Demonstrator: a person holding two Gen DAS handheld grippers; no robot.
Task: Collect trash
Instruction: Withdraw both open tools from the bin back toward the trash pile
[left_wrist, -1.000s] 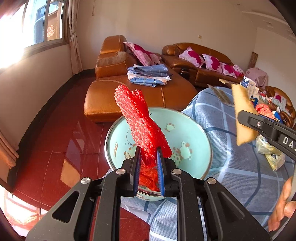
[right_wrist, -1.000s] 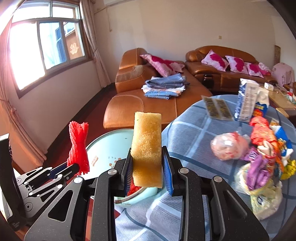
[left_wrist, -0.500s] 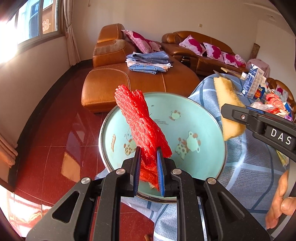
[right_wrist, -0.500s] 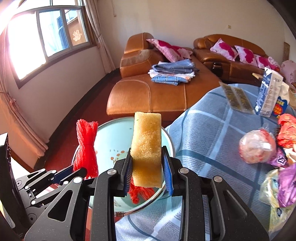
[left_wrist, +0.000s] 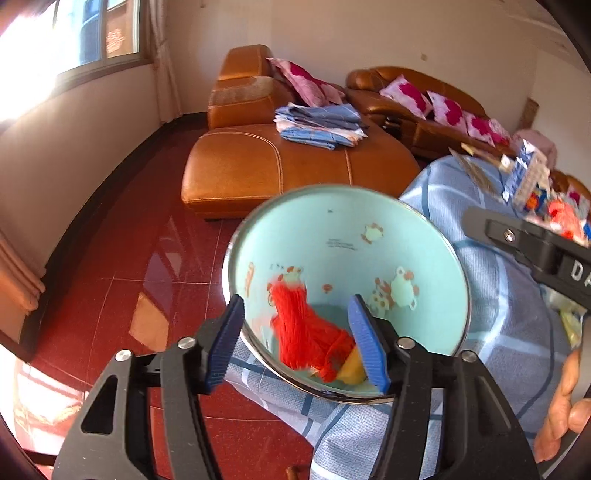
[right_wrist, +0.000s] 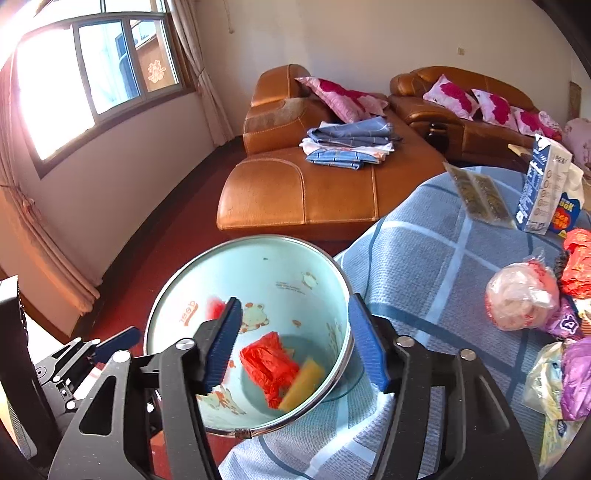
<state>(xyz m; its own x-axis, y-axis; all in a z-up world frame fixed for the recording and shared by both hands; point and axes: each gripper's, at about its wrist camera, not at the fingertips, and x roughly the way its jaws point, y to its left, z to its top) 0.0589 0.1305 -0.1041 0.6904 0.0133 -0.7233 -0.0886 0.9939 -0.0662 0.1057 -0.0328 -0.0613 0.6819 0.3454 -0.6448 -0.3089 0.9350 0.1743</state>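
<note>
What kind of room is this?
Most likely a home living room: a brown leather sofa with pink cushions, folded laundry on it, and a cloth-covered table strewn with wrappers.

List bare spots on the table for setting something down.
Bare checked cloth between the bin, the flat packets and the bagged bundle. Crowded: the right edge, with the carton and wrapper pile.

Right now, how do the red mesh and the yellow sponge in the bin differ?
The red mesh is a crumpled, netted bundle; the yellow sponge is a smooth, straight-edged block. The red mesh takes up more of the bin's floor than the yellow sponge. The yellow sponge sits nearer the table-side wall, the red mesh more central. Both lie loose in the bin, touching, with no fingers on them.
</note>
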